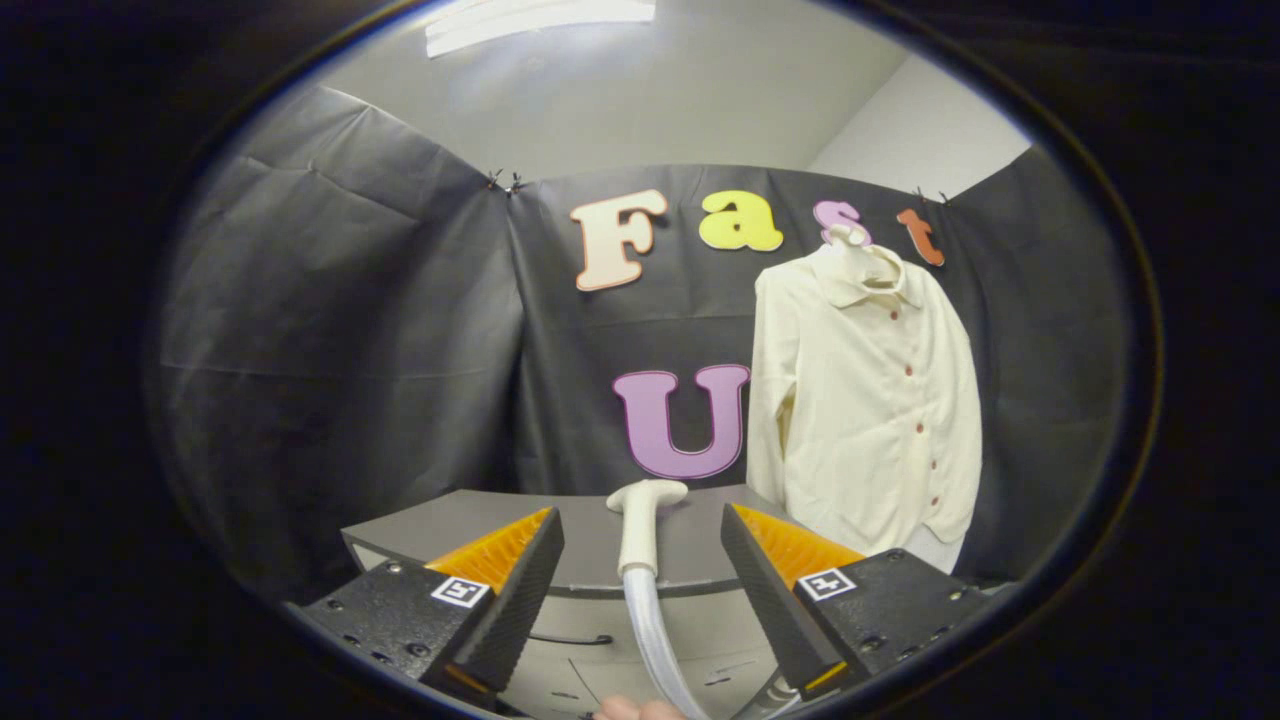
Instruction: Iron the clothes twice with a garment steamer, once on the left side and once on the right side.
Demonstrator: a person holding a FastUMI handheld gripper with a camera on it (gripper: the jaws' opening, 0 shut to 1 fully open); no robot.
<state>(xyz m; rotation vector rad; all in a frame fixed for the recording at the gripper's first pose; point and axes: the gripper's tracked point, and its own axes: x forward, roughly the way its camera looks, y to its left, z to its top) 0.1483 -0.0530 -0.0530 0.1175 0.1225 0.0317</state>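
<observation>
Grey table [590,540], steamer head [645,500] atop; tool [640,545] fingers apart.

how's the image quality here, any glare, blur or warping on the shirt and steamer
Gripper view: fisheye bends the table edge and booth walls; lighting is soft and even, with a bright ceiling light overhead but no glare on the shirt; shirt and steamer head look sharp; the open tool frames the steamer, untouched.

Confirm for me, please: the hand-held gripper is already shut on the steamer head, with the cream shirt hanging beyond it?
Not quite: in the gripper view the hand-held gripper is open, its fingers standing either side of the steamer head without touching it. The cream shirt does hang beyond.
</observation>
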